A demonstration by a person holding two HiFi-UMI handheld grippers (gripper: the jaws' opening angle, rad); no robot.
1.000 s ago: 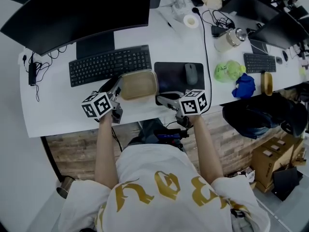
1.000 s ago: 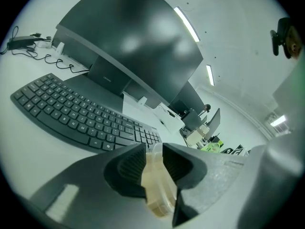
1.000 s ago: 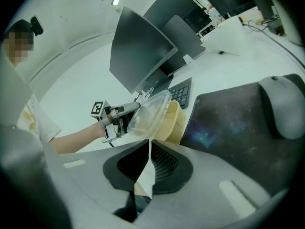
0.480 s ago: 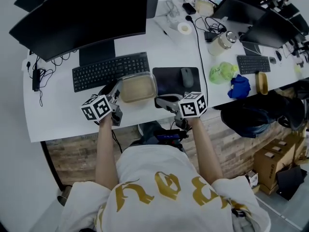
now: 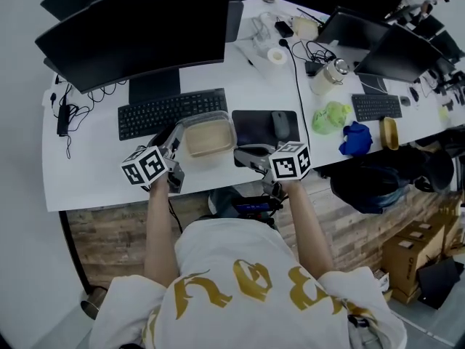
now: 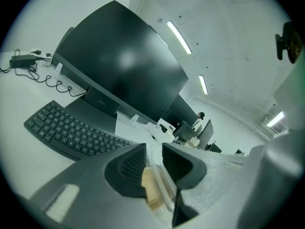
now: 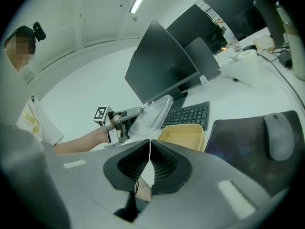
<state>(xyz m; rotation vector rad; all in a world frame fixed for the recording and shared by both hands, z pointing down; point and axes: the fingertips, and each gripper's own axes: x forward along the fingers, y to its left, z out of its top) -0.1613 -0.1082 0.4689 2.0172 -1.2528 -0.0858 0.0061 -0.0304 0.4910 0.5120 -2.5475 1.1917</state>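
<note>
Gripping the lid (image 7: 150, 114) in your left tongs (image 6: 153, 163), you hold it tilted over the box (image 7: 183, 136); right tongs (image 7: 150, 159) closed, empty.

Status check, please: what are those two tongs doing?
Left tongs clamped on clear lid, tilted over beige tub. Right tongs shut, empty, near tub. Keyboard close behind.

lid (image 7: 151, 114) clear | container (image 7: 183, 136) tan | kbd (image 5: 172, 113) blk | mouse pad (image 7: 233, 142) dk (starry specks) | monitor (image 5: 138, 31) blk | desk (image 5: 94, 173) wht

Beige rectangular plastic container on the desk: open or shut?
Open. The left gripper pinches the clear plastic lid, tilted up above the beige container, whose inside shows.
</note>
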